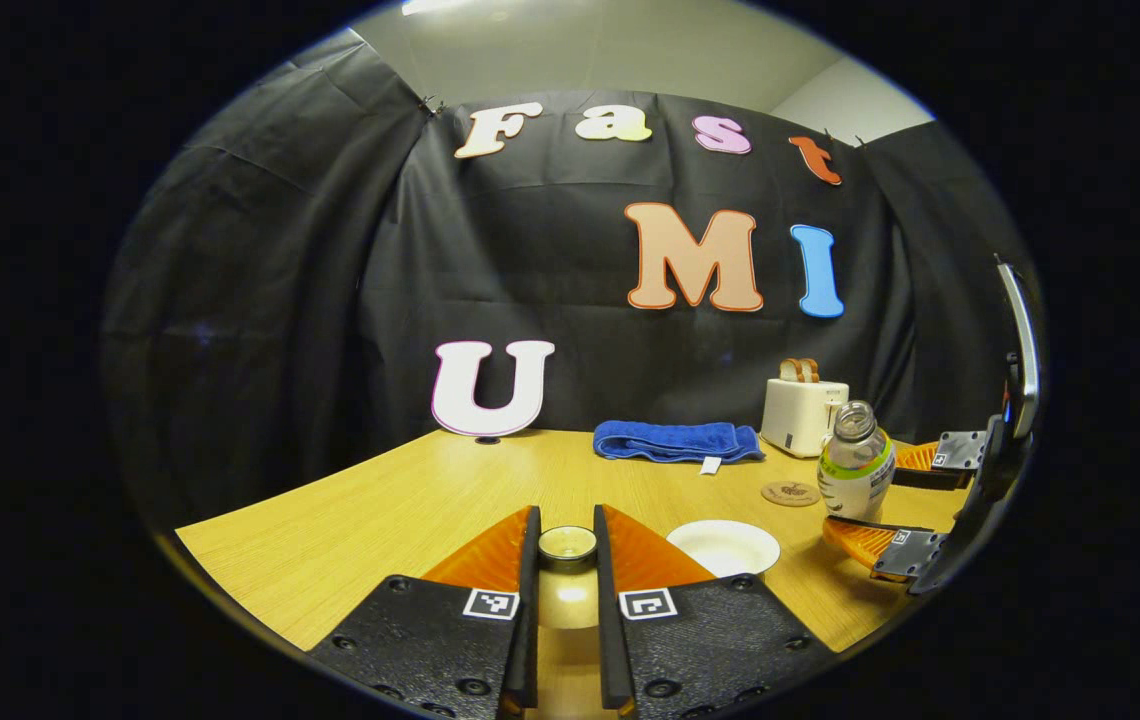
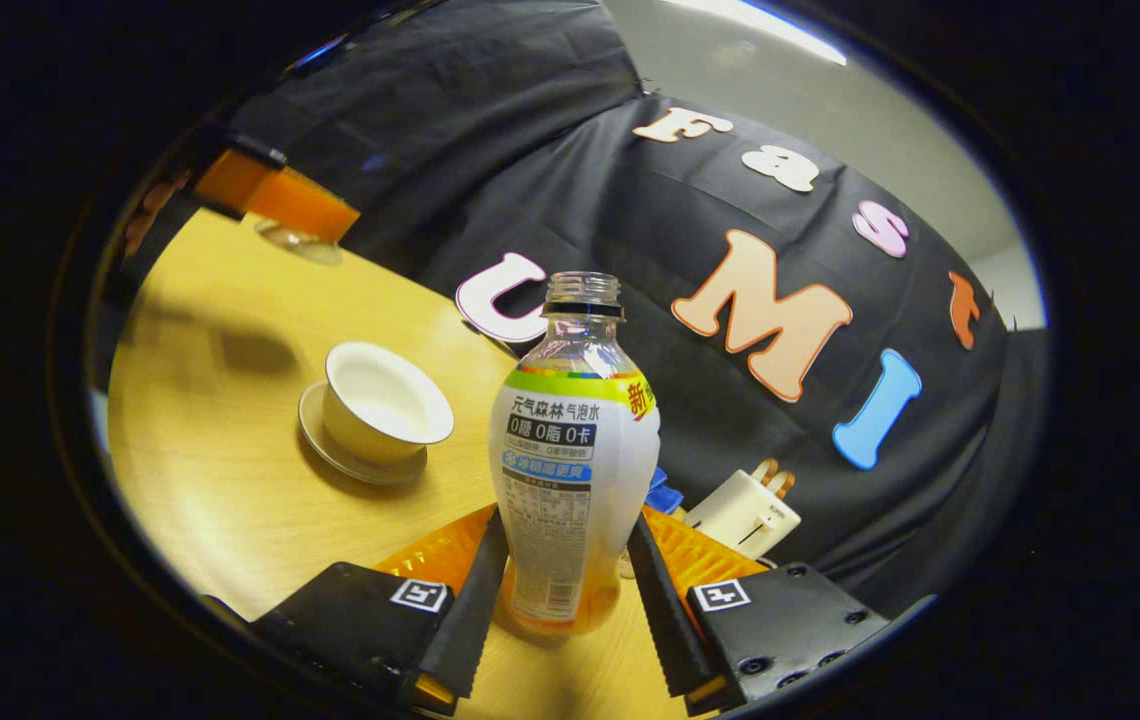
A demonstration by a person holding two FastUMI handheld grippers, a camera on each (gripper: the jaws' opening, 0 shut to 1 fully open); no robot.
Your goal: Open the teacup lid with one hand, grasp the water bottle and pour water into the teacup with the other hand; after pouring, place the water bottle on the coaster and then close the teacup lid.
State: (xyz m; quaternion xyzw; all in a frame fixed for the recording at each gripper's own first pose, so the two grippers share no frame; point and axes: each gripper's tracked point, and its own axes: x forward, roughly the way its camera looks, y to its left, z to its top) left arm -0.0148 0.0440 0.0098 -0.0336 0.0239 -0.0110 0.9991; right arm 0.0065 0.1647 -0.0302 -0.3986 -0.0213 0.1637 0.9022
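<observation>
1. Left gripper (image 1: 567, 528), 6 o'clock in the left gripper view: clenched on the lid (image 1: 567, 545), held up off the table (image 1: 380, 510). In the right gripper view it sits at 10 o'clock with the lid hanging under it.
2. Lid-off step looks done.
3. Cup (image 2: 385, 400), 9 o'clock in the right gripper view: uncovered, upright on its saucer (image 2: 330, 455). Inside looks plain white; I can't see any water, so I judge pouring not yet done.
4. Coaster (image 1: 790, 492), 4 o'clock in the left gripper view: bare, just beside the bottle (image 1: 855, 460), behind the cup.
5. Bottle, between 3 and 4 o'clock in that view: no cap, upright, near the cup. The label hides the fill level; can't tell how much is in it.
6. Right gripper (image 2: 568, 520), 6 o'clock in its own view: both fingers pressed on the bottle's lower body, so the grasp is done. Can't tell if the base is off the table.
7. Left to do: pour, bottle onto coaster, lid back on cup.
</observation>
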